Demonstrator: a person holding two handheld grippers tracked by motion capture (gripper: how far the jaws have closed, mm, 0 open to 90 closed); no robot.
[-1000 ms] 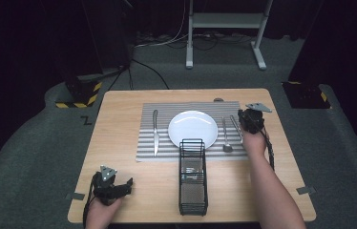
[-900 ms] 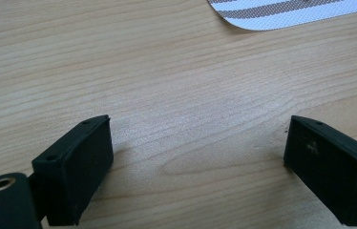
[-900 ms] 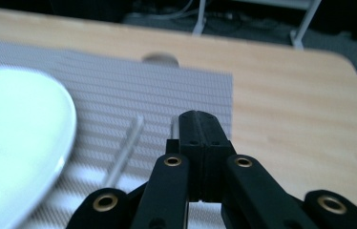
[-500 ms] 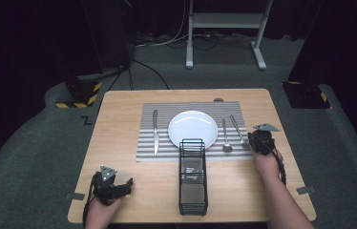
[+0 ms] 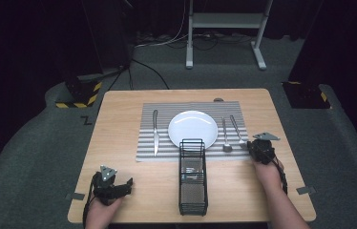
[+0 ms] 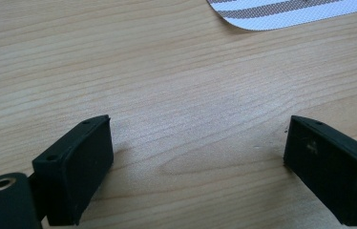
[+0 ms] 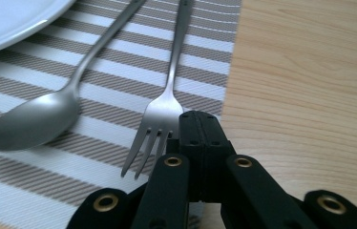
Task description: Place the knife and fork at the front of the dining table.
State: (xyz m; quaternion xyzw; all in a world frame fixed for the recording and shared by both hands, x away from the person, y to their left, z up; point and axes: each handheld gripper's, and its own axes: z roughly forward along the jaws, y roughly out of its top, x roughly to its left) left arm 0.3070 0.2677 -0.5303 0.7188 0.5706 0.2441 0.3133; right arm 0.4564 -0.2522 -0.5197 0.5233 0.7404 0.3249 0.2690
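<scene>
Nearest the person, on the pale wood-grain table (image 5: 119, 124), the left gripper (image 6: 198, 157) is resting with its black block jaws spread wide, holding nothing. Between the hands, a black wire basket (image 5: 193, 176) is standing. Farther off, the right gripper (image 7: 200, 129) is sitting with jaws pressed together, empty, just beside the steel fork (image 7: 160, 114) on the striped woven placemat (image 7: 119, 71), having drawn back toward the table's near edge since a second ago. A spoon (image 7: 33, 119), white round plate (image 5: 193, 128) and knife (image 5: 155, 131) are lying beyond.
</scene>
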